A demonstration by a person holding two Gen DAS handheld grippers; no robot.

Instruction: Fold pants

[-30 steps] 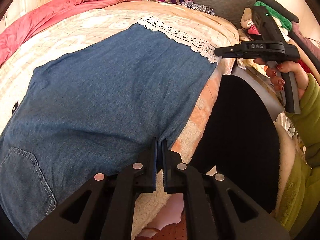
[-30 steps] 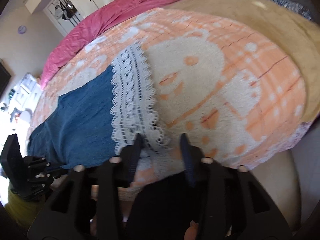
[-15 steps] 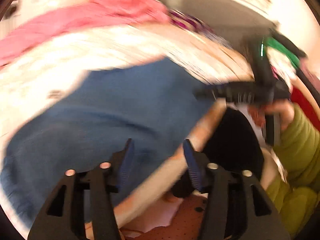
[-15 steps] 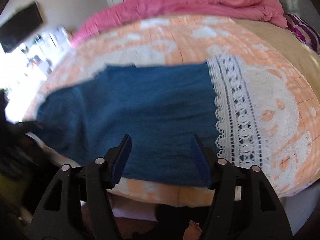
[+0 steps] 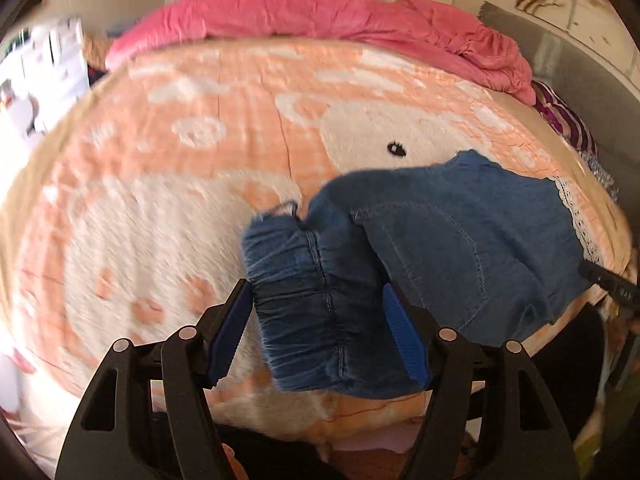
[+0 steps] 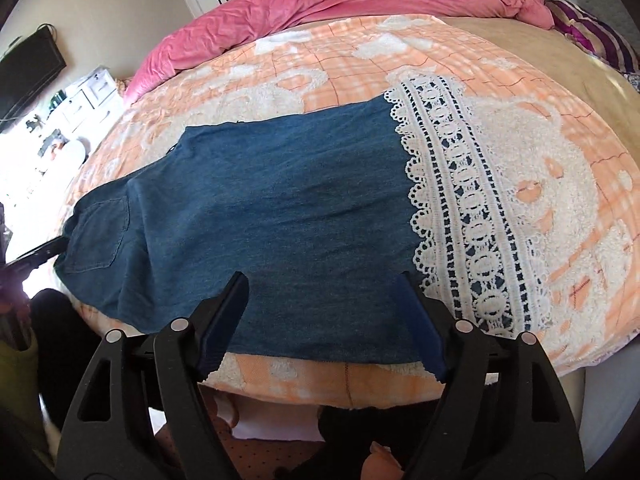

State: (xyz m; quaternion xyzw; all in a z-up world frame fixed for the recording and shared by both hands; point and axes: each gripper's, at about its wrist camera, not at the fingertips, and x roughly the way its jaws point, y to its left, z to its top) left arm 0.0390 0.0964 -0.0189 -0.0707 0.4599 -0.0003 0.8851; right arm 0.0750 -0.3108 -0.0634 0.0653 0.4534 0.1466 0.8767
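Observation:
Blue denim pants (image 6: pixel 280 200) lie flat across the bed, with a white lace hem (image 6: pixel 460 200) at the right and a back pocket (image 6: pixel 100 232) at the left. In the left wrist view the pants (image 5: pixel 460 240) end in a gathered elastic waistband (image 5: pixel 296 280). My left gripper (image 5: pixel 316 292) hovers over that waistband, its jaws opening, the band showing between them without the pads pressing. My right gripper (image 6: pixel 322 280) is over the pants' near edge beside the lace, jaws opening, gripping nothing.
An orange and white fleece blanket (image 5: pixel 160 200) covers the bed. A crumpled pink duvet (image 6: pixel 320 0) runs along the far side, with a purple striped pillow (image 6: pixel 592 32) at the right. The person's dark trouser legs (image 6: pixel 60 340) stand against the near bed edge.
My left gripper went from shut to open and swung left to the waistband end. My right gripper opened wider and shifted from the lace hem onto the denim.

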